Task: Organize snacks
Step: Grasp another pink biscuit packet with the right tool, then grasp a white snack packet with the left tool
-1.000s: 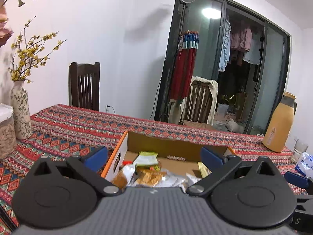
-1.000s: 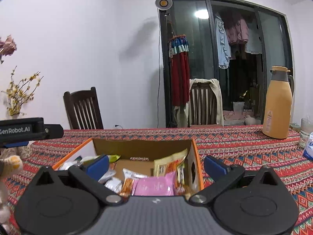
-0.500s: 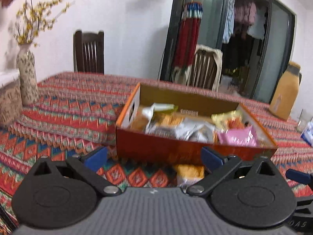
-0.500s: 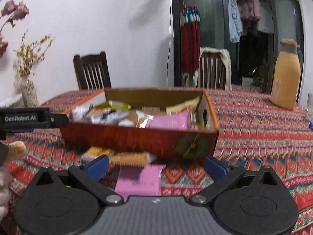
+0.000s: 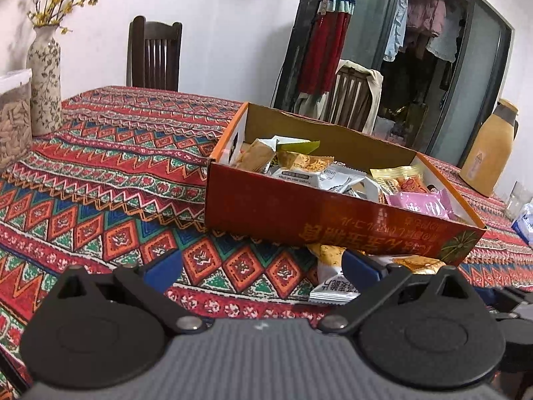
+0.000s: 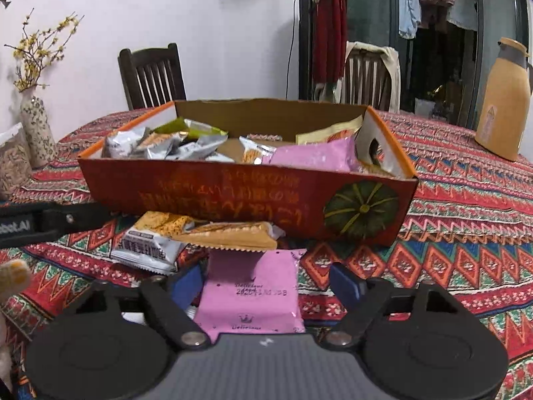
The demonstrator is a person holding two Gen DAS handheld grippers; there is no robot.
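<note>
Cardboard, red outside and plain brown inside, makes up the one open box (image 5: 299, 213) on the patterned tablecloth (image 5: 100, 180). From the left wrist camera, the box holds a heap of snack packets too tangled to count, with one pink packet (image 5: 421, 205) at its near right corner. Two packets poke out in front of the box. The left gripper (image 5: 261, 265) is spread wide, grasping nothing. One vase (image 5: 45, 80) stands far left of the box, one jug (image 5: 488, 156) to its right.

From the right wrist camera, three packets lie in front of the box: one grey (image 6: 146, 246), one tan (image 6: 233, 238), one pink (image 6: 250, 295). The right gripper (image 6: 266, 283) is spread open around the pink one, not pinching it.
</note>
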